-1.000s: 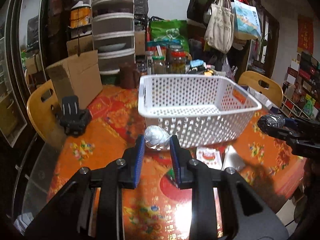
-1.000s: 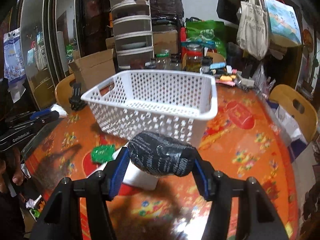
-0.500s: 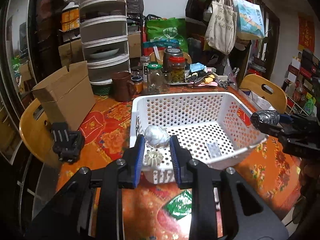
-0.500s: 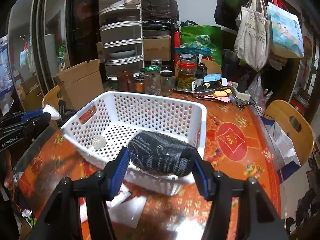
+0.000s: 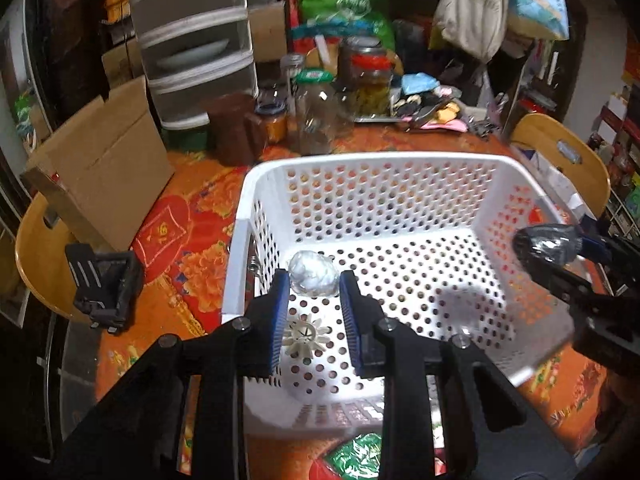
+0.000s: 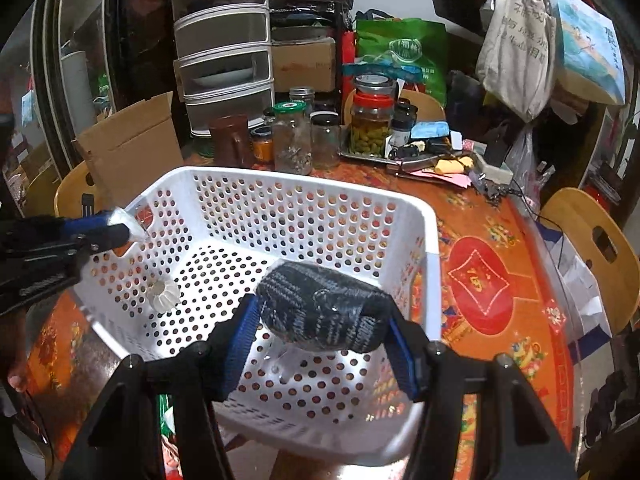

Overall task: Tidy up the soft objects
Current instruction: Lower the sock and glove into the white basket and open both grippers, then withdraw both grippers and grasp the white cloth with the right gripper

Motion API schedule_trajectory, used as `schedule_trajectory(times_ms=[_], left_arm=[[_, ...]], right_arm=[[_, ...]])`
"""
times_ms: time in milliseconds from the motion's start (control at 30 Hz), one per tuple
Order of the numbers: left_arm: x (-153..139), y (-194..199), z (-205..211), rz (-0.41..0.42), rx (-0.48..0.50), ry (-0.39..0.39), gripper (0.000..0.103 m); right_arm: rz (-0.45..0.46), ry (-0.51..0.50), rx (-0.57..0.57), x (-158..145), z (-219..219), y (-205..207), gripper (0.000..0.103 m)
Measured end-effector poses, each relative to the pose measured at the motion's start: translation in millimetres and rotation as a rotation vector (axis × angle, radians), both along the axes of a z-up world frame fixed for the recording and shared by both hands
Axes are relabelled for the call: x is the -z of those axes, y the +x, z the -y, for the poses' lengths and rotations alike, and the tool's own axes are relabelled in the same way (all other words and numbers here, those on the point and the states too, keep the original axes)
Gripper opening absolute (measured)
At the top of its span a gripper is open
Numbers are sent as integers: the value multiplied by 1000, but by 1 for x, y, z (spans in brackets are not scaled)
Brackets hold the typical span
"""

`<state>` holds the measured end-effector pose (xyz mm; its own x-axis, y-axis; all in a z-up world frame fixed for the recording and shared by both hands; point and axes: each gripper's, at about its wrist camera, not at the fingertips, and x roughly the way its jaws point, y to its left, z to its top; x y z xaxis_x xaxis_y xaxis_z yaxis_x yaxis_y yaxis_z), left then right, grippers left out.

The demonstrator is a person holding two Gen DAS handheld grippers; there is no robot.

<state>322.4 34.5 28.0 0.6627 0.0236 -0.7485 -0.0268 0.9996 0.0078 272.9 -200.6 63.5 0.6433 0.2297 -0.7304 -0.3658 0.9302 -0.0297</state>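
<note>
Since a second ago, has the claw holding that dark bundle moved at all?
Yes. The right gripper, with the dark knitted bundle between its jaws, has moved forward over the near rim of the white basket, above its floor.

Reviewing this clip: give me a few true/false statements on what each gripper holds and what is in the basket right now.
1. The right gripper is shut on a dark knitted bundle. True.
2. The left gripper is empty. False: it grips a small clear-wrapped ball.
3. Both grippers are above the white basket. True.
4. The basket holds nothing yet. False: a small white ribbed piece lies on its floor.
5. The basket stands on a bare wooden table. False: the tabletop is orange-red with flower patterns.
</note>
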Motion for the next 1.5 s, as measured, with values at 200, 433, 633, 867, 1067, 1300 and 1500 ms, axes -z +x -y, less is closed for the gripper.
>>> schedule_trajectory(times_ms=[200, 433, 633, 867, 1067, 1300, 1500], left_arm=[[18, 16, 1, -33, -2, 16, 24], [26, 20, 13, -44, 18, 39, 24], [32, 23, 14, -49, 13, 37, 24], [37, 23, 12, -43, -6, 30, 24], [23, 11, 12, 23, -7, 35, 65], [6, -10, 15, 89, -10, 51, 93], [-6, -39, 18, 124, -15, 76, 96]], right_arm=[[-9, -25, 12, 7, -8, 9, 60], [-37, -34, 20, 19, -10, 20, 60], [-48, -43, 23, 25, -9, 25, 60], [-53, -44, 19, 25, -9, 24, 61], [-54, -38, 0, 24, -9, 21, 70], [5, -15, 2, 8, -7, 4, 92], [46, -9, -16, -8, -4, -20, 99]])
